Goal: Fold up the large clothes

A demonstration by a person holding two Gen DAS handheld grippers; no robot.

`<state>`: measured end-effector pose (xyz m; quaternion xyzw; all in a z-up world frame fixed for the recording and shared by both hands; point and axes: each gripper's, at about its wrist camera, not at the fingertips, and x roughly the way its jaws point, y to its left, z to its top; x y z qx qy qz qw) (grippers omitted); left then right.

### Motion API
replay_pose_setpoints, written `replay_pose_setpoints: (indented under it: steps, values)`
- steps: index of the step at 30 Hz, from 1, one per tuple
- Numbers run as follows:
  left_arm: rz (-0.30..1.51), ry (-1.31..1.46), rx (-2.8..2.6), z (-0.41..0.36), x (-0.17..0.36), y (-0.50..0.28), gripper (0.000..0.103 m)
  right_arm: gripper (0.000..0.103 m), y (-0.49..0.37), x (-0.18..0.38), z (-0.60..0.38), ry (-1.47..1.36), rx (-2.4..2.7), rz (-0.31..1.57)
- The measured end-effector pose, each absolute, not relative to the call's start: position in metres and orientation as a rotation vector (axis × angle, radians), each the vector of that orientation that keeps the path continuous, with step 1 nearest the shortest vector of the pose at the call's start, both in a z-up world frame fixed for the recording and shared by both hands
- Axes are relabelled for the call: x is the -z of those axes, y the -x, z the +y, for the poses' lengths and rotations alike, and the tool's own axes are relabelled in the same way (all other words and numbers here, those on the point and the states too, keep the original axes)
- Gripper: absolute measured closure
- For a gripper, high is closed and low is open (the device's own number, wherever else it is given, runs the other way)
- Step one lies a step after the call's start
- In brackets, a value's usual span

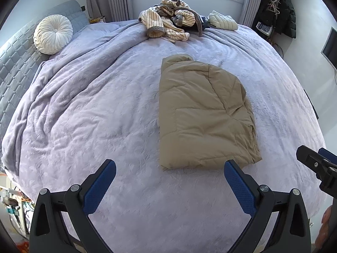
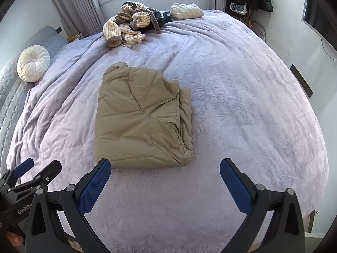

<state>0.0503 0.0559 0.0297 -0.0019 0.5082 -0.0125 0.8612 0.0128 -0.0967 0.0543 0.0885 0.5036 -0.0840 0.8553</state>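
Tan quilted padded jacket (image 1: pixel 202 113), folded into a compact rectangle, on the lavender plush bed cover (image 1: pixel 94 105): just ahead of both tools. Left tool (image 1: pixel 169 169): fingers spread, empty. Right tool (image 2: pixel 165 167): fingers spread, empty. Striped cream-and-brown garment heap (image 1: pixel 168 23): far ahead, near the window.

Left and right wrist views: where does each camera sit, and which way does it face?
Left wrist: on the left gripper, above the bed's near edge, facing the window; open jaws, tan jacket ahead to the right, right gripper at right edge.
Right wrist: on the right gripper, same direction; open jaws, jacket ahead to the left, left gripper at left edge.
Shared: jacket, striped pile, round pillow, folded pale jacket.
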Motion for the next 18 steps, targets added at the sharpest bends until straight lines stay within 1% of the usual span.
replay_pose_setpoints:
  steps: [18]
  values:
    - [1.071, 0.017, 0.005, 0.068, -0.029, -0.048, 0.001, 0.000, -0.011, -0.058, -0.087, -0.179, 0.178, 1.055]
